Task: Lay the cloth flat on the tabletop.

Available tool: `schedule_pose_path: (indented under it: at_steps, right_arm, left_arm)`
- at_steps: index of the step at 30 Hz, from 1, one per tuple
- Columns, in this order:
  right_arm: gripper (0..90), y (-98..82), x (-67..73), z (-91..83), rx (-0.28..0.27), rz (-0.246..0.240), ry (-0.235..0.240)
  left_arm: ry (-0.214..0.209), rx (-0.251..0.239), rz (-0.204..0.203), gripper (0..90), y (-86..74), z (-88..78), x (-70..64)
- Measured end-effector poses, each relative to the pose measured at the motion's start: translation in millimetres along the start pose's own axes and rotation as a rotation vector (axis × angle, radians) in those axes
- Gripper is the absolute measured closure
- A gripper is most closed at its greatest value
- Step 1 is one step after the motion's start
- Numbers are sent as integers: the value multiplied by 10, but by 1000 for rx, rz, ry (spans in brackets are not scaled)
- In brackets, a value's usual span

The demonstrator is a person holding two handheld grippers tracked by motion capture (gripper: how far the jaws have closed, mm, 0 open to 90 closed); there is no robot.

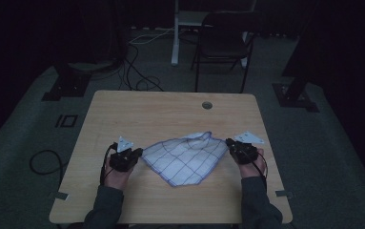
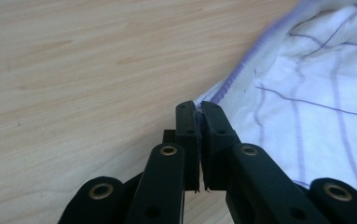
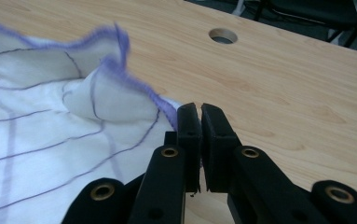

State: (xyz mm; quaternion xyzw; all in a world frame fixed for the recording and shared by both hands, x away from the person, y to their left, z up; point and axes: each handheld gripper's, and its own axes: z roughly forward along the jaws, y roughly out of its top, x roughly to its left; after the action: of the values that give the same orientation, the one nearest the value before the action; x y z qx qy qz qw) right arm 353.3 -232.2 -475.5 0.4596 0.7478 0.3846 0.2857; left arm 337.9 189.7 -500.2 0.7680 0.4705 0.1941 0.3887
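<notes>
Hidden: I can't see the corner of the cloth [image 1: 182, 157] inside either clamp; the room around the table [image 1: 170, 107] is too dark for me to read.
Left gripper [image 2: 199, 109]: my jaws are pinched together on the cloth's purple-stitched edge, which spreads away to their right.
Right gripper [image 3: 200, 112]: closed, hem caught at its left jaw; the cable hole [image 3: 223, 35] lies ahead of it.
Cloth: white, purple-checked, stretched between my two grippers, long axis running gripper to gripper, one loose corner drooping toward me.
</notes>
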Motion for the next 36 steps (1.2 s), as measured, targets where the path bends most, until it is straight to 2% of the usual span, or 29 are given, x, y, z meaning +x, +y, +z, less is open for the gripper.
schedule_pose_path:
  at_steps: [9,14,18,19,20,23,25,28,36]
  right_arm:
    - [877,-59,-74,5,17,20,-13]
    - [876,-71,-102,23,30,23,-11]
    - [870,-82,-98,47,45,19,2]
    - [864,-86,-95,53,46,18,2]
    - [811,-94,-99,65,48,22,-2]
    - [727,-103,-108,62,44,30,-11]
    - [701,-109,-108,48,40,32,-12]
    - [682,-125,-93,41,41,26,-9]
    - [681,-260,-22,101,76,20,25]
  left_arm:
    - [14,45,-15,874,-50,69,48]
    - [15,63,-6,868,-57,88,38]
    - [28,55,0,779,-49,82,21]
    - [28,45,12,779,-34,56,-5]
    - [25,41,20,746,-26,46,-23]
    - [9,31,55,718,-2,31,-110]
    - [-9,25,77,700,13,35,-170]
    - [-45,19,99,679,24,66,-260]
    - [-107,35,148,656,-4,161,-507]
